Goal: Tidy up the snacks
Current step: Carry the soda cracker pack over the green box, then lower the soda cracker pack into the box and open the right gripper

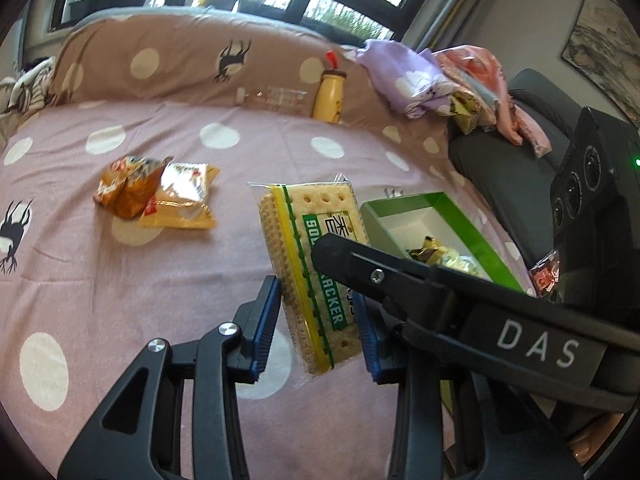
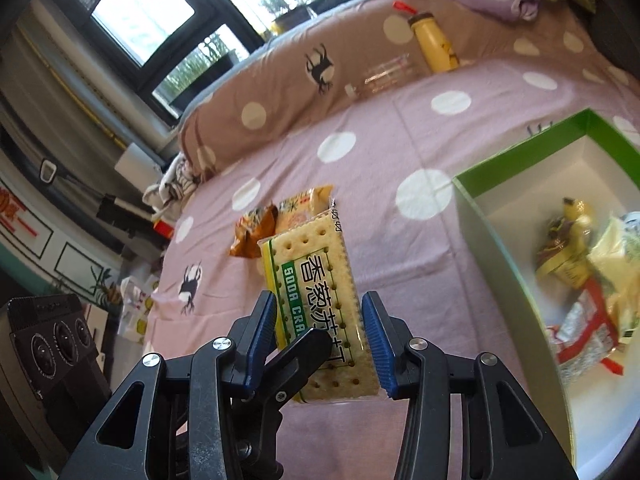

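Bed (image 1: 200, 280) under a pink sheet with white dots fills both views, a brown dotted pillow (image 1: 180, 64) along its far edge. Near the right side sits the green box (image 1: 460, 216), open, white inside, with several wrapped snacks (image 2: 588, 268) in it. Beside the pillow a yellow bottle (image 1: 329, 96) stands tilted. Out on the sheet, well apart from the box, lie two small packets (image 1: 160, 196), one orange-brown and one gold, touching.

The cracker pack (image 1: 316, 276) hangs above the sheet, just left of the box, clear of the bed. Its long axis runs away from both cameras, the near end low between the claws, the far end tipped up toward the pillow. The left claw (image 1: 318, 328) is clamped on its long edges, blue pads (image 1: 266, 328) pressing both sides. The right claw (image 2: 322, 344) grips the same pack likewise, one finger of the left claw crossing in front of it.
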The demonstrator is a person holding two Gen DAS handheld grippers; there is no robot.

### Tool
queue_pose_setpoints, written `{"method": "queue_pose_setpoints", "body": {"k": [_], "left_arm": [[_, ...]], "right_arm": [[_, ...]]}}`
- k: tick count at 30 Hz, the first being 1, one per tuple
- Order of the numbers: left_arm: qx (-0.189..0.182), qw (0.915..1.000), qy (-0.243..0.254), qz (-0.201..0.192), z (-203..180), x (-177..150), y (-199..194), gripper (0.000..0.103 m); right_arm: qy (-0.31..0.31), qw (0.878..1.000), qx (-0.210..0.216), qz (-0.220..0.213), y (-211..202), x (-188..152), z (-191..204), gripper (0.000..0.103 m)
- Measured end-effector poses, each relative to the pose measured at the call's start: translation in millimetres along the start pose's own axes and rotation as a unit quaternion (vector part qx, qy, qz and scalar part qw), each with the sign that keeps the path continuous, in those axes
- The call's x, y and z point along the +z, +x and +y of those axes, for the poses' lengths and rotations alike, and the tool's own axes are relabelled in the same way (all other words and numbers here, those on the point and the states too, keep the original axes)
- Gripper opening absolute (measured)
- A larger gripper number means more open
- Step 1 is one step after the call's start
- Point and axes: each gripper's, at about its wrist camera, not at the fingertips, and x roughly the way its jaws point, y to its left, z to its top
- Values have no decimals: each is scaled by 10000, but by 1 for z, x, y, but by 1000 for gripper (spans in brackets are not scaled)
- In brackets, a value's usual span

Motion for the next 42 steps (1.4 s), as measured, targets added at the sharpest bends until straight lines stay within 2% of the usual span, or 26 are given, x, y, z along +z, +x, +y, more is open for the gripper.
{"method": "queue_pose_setpoints", "body": {"k": [4, 7, 19, 29, 42], "left_arm": [[-121, 9992, 287, -242, -23, 7, 0, 32], [-251, 9981, 478, -282, -39, 12, 6, 32], [-726, 9893, 1257, -159, -100, 20, 34, 31], [-996, 9833, 1512, 181, -127, 14, 58, 30], [-1040, 9800, 1608, 546, -141, 8, 80, 30]], "right_arm": [[66, 9991, -98, -416, -22, 5, -10, 48], [214, 9974, -166, -670, -38, 7, -22, 48], [950, 9855, -489, -1320, -84, 11, -76, 48], [1466, 9759, -799, -1406, -97, 7, -112, 48], [1816, 9707, -1007, -1209, -93, 4, -139, 48]]}}
